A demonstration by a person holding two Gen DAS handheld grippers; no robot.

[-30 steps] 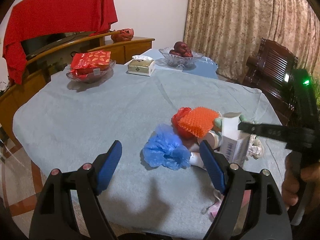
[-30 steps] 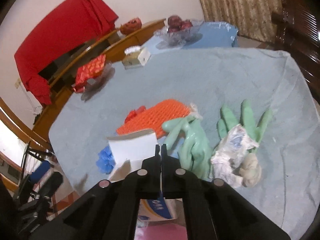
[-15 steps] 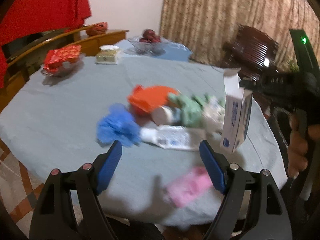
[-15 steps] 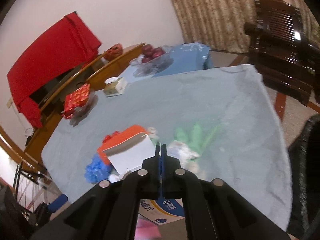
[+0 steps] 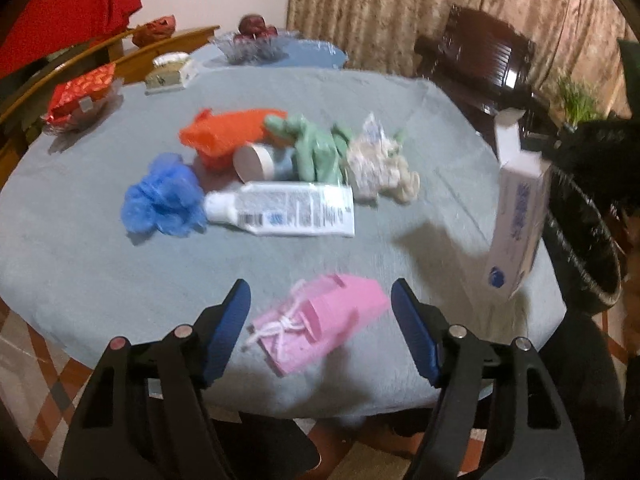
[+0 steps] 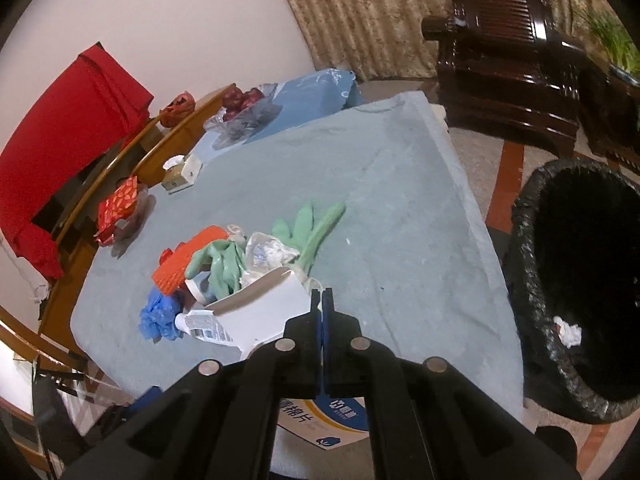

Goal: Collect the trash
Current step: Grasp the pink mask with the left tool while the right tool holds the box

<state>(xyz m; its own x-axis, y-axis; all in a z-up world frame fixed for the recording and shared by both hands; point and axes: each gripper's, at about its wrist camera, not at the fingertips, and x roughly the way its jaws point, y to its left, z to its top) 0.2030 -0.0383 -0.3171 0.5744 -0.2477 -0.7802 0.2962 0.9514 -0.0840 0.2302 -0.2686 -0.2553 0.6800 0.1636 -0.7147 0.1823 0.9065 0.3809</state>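
My right gripper point(image 6: 322, 300) is shut on the flap of a white carton point(image 6: 260, 312), which hangs beside the table's right edge, the carton point(image 5: 518, 216) showing upright in the left wrist view. A black-lined trash bin point(image 6: 576, 280) stands on the floor to its right, with a crumpled scrap inside. My left gripper point(image 5: 320, 320) hovers over a pink pouch with a white string point(image 5: 320, 326), which lies between its blue pads without touching them; the jaws are closing. Farther back lie a white tube point(image 5: 288, 208), a blue puff point(image 5: 164, 196), an orange mesh piece point(image 5: 228, 132), green gloves point(image 5: 316, 148) and crumpled paper point(image 5: 380, 164).
The table wears a grey-blue cloth point(image 5: 100, 264). At its far side stand a tissue box point(image 5: 168, 72), a glass dish with a red packet point(image 5: 80, 96) and a fruit bowl point(image 5: 252, 40). A dark wooden chair point(image 6: 504, 48) stands behind the bin.
Both grippers swung right. The left came down over the pink pouch and narrowed its jaws. The right carried the carton off the pile toward the bin, now in its view.
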